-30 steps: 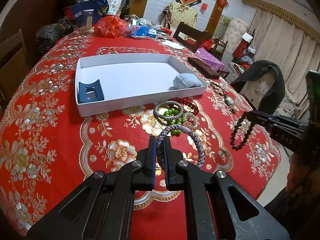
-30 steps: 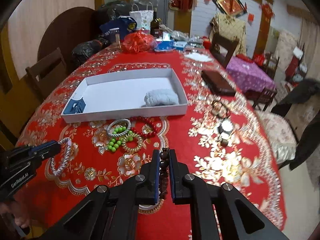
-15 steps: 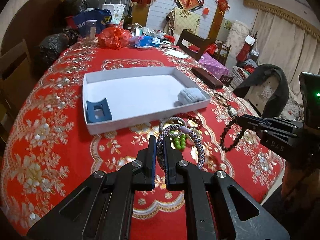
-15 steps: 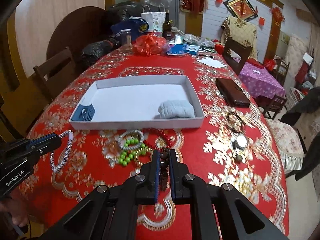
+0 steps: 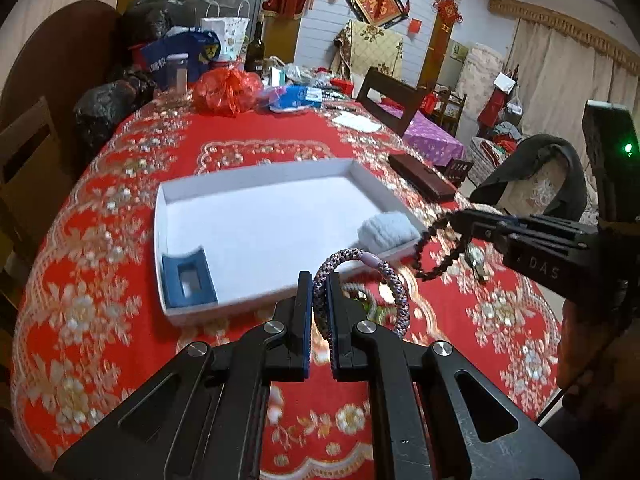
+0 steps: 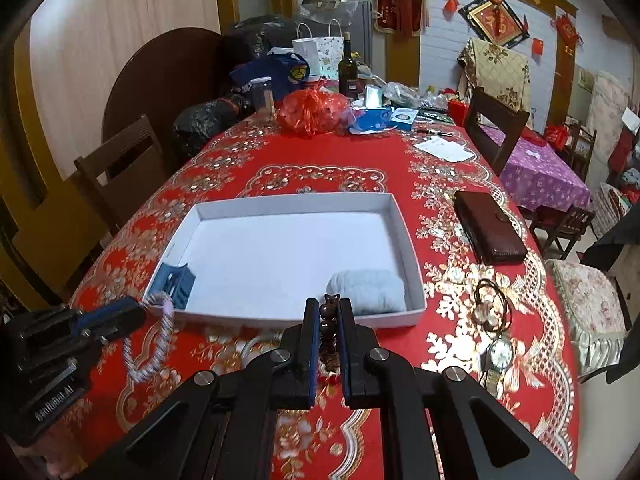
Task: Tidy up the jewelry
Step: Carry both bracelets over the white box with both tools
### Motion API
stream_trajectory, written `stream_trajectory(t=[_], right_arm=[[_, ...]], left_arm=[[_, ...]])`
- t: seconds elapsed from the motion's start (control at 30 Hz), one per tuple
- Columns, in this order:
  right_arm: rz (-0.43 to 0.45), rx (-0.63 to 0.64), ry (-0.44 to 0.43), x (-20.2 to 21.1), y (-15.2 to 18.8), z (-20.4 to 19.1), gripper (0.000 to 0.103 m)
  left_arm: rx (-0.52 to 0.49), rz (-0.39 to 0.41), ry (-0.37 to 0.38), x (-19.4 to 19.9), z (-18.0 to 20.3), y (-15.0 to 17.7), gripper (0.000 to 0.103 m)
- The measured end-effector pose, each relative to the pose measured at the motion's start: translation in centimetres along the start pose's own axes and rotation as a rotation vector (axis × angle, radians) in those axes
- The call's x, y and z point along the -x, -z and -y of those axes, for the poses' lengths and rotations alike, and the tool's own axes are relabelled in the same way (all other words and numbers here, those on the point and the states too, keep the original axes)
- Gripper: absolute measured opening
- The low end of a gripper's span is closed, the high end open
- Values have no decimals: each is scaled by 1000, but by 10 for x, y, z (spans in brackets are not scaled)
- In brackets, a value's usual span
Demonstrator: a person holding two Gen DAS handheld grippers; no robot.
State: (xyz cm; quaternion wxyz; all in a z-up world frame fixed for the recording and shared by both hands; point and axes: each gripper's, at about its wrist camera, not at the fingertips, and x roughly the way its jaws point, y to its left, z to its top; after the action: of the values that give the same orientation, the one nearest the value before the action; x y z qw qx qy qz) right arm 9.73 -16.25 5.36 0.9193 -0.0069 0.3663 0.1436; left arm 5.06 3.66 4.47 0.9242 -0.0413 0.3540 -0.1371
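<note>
Left wrist view: left gripper (image 5: 319, 312) clamps braided purple-grey cord bracelet (image 5: 362, 280), right gripper (image 5: 454, 216) clamps dark wooden bead bracelet (image 5: 438, 248), both above shallow white cardboard tray's (image 5: 224, 310) near rim. Carrying step; next, lower inside tray, release.

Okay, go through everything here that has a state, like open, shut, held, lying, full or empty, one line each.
left gripper: shut on braided bracelet, lifted off the table.
right gripper: shut on dark bead bracelet, lifted.
white tray: open, mostly bare.
grey cloth: in tray, near right corner.
blue holder: in tray, near left corner.
brown wallet: closed, lying flat.
wristwatch: lying on tablecloth.
</note>
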Motion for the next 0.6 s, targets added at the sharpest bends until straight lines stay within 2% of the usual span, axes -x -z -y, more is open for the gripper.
stream_trajectory(t=[0.17, 0.33, 0.5, 0.6], right_arm=[[12, -39, -36, -12, -18, 16, 8], [58, -66, -111, -26, -40, 27, 8], [32, -69, -159, -58, -49, 24, 8], [-20, -85, -184, -82, -46, 16, 8]], left_arm=[[0, 7, -45, -19, -14, -29, 5], [16, -54, -95, -66, -31, -43, 5], [74, -117, -112, -108, -46, -43, 5], [108, -141, -139, -123, -55, -39, 5]])
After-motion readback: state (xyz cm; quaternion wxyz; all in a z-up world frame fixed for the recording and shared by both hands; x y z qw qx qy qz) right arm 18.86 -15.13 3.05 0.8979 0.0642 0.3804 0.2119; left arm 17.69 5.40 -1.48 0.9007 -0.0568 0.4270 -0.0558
